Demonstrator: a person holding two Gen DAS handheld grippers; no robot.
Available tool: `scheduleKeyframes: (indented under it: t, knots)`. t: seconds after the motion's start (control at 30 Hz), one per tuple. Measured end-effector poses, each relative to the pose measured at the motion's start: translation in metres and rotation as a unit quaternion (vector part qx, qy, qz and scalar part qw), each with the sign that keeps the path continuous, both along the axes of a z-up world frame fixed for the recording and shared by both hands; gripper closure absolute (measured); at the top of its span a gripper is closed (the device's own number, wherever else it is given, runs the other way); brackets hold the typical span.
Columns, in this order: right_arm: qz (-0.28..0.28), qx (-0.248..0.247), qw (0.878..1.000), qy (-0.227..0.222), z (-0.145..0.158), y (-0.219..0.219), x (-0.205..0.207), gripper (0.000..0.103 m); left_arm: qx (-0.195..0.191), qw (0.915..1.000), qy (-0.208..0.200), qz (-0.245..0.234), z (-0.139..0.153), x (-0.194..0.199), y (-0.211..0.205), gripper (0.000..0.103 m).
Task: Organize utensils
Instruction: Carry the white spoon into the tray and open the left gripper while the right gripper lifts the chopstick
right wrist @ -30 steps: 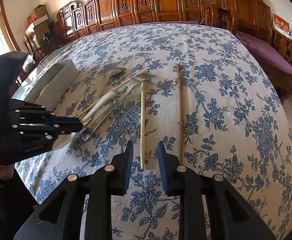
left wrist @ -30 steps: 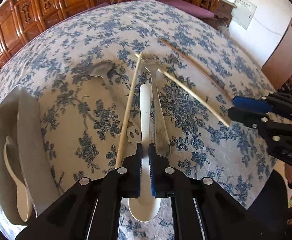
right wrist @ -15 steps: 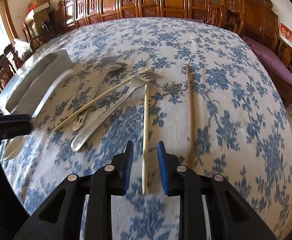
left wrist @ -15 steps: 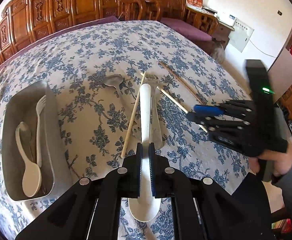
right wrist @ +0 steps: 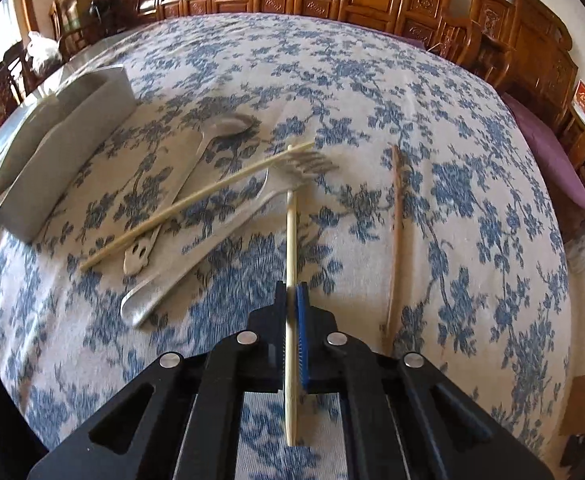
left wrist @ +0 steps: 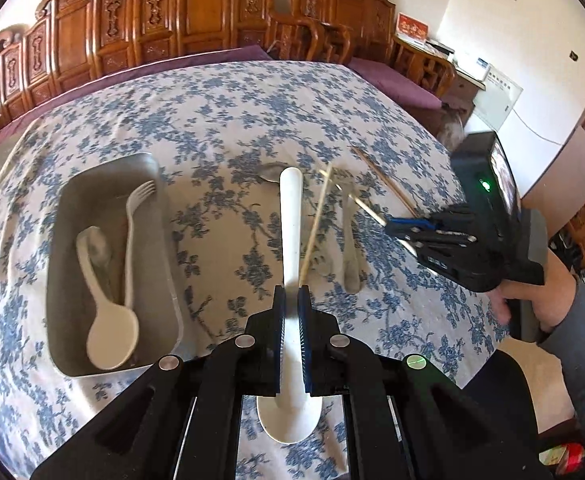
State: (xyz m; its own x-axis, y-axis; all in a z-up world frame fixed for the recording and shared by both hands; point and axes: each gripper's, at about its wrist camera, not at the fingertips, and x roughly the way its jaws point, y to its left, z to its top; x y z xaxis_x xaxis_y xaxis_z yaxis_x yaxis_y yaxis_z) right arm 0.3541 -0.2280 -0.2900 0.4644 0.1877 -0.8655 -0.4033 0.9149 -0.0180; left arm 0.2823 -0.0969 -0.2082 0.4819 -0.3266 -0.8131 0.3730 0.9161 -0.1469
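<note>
My left gripper is shut on a white plastic spoon, held above the table with its bowl toward me. A grey tray to its left holds a white spoon and a white fork. My right gripper is shut on a pale chopstick low over the cloth; it also shows in the left wrist view. On the cloth lie a second pale chopstick, a metal spoon, a metal fork and a brown chopstick.
The table has a blue floral cloth. The tray stands at the left in the right wrist view. Carved wooden chairs line the far side. The table's right edge drops off near a white wall.
My left gripper has lifted the white spoon up and back, bringing the tray into view. My right gripper has closed on the pale chopstick.
</note>
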Motion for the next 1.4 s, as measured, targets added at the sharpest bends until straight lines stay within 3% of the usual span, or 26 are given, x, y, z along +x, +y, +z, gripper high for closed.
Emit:
scheduleKeyframes:
  t: [0.1,0.23,0.47,0.8,1.03,1.4]
  knots:
    - [-0.015,0.001,1.0,0.02,0.002,-0.008,-0.008,0.097,-0.002,1.0,-0.006,0.008,0.005,-0.002,0.008,0.098]
    - [-0.033,-0.016,0.999,0.019,0.009,-0.023,-0.019,0.097,-0.008,0.9997,-0.015,0.02,0.015,-0.004,0.021,0.098]
    - [-0.046,0.003,0.999,-0.001,0.033,-0.042,-0.036,0.097,-0.007,0.9989,-0.03,0.036,0.031,-0.005,0.043,0.098]
    - [0.006,0.05,0.997,-0.064,0.102,0.003,-0.06,0.097,-0.002,0.9971,-0.034,0.068,0.043,0.004,0.083,0.098]
    - [0.053,0.083,0.992,-0.08,0.121,0.058,-0.053,0.097,0.007,0.9953,-0.025,0.093,0.029,0.031,0.108,0.097]
    - [0.084,0.109,0.989,-0.057,0.099,0.109,-0.033,0.097,0.018,0.9944,0.014,0.103,-0.027,0.076,0.116,0.097]
